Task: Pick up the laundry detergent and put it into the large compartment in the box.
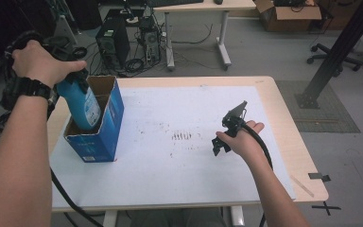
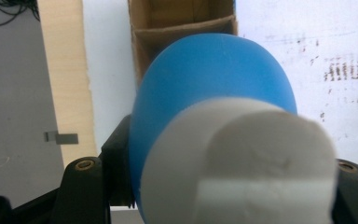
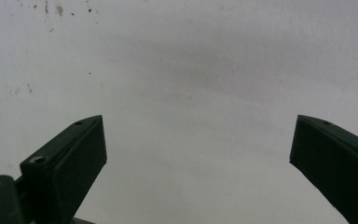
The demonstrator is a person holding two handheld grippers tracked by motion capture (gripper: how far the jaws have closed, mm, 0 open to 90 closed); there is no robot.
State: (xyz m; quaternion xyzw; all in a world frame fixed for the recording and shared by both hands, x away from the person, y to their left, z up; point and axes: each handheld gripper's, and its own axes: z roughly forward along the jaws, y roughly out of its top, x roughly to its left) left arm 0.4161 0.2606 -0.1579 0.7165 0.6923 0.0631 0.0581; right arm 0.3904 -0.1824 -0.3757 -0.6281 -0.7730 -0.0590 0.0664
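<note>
My left gripper [image 1: 77, 75] is shut on a blue bottle [image 1: 84, 103] with a white cap [image 2: 247, 158]. It holds the bottle tilted, with the lower part down inside an open blue cardboard box [image 1: 101, 137] at the table's left. In the left gripper view the bottle [image 2: 205, 79] sits between the black jaws of the left gripper [image 2: 233, 179], with the box's brown inside [image 2: 182, 28] beyond it. My right gripper [image 1: 219, 143] hovers low over the white sheet [image 1: 179, 165] right of centre. In its own view the right gripper [image 3: 198, 154] is open, with nothing between the jaws.
The white sheet covers most of the wooden table [image 1: 288, 123] and has dark smudges [image 1: 182, 136] at its middle. Computer towers [image 1: 113, 42], cables and a desk leg [image 1: 223, 38] stand on the floor behind. A black frame post [image 1: 333, 56] rises at the right.
</note>
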